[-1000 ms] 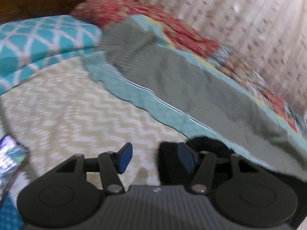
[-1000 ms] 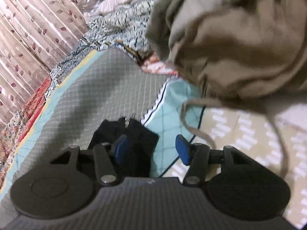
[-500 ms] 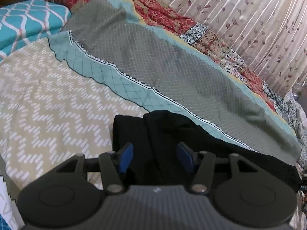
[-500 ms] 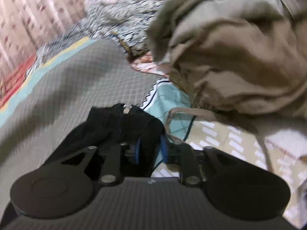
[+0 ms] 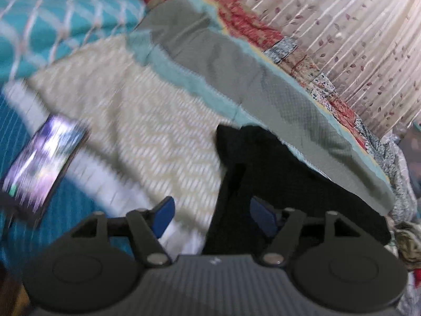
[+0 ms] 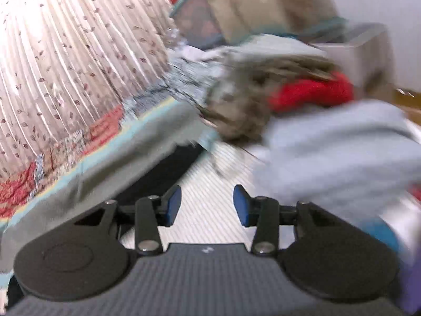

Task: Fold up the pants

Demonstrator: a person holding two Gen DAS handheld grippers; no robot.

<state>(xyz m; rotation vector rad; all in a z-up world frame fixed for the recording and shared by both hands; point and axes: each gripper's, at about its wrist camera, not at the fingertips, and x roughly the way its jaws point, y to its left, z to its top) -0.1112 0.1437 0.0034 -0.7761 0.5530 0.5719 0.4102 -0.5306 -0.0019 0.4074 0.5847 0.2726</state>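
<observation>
Bedding fills both views: a bed (image 5: 147, 142) with a cream zigzag cover, and a pleated leaf-print curtain (image 5: 350, 34) along the upper right of the left view.

My left tool (image 5: 210, 214) has its blue pads spread wide, gripping nothing. The black pants (image 5: 276, 173) lie between and beyond the pads at lower centre, running off to the lower right along the edge of a grey quilt (image 5: 263, 79). Whether the right-hand pad touches the cloth, I cannot tell.

My right tool (image 6: 208, 204) is likewise open and empty, over bare striped sheet. A dark strip of the pants shows just left of it; further out, at right centre, sits a blurred heap of laundry (image 6: 302, 110) in brown, red and pale grey.

Progress, as I judge it: the pants look laid out long and narrow, perhaps already doubled leg on leg, but the motion blur leaves that unsure. Folding them across their length looks undone.

Count: one pair of pants, two tools, one quilt, one teal pillow (image 5: 58, 23) upper left, one phone (image 5: 39, 163) at the left edge.
</observation>
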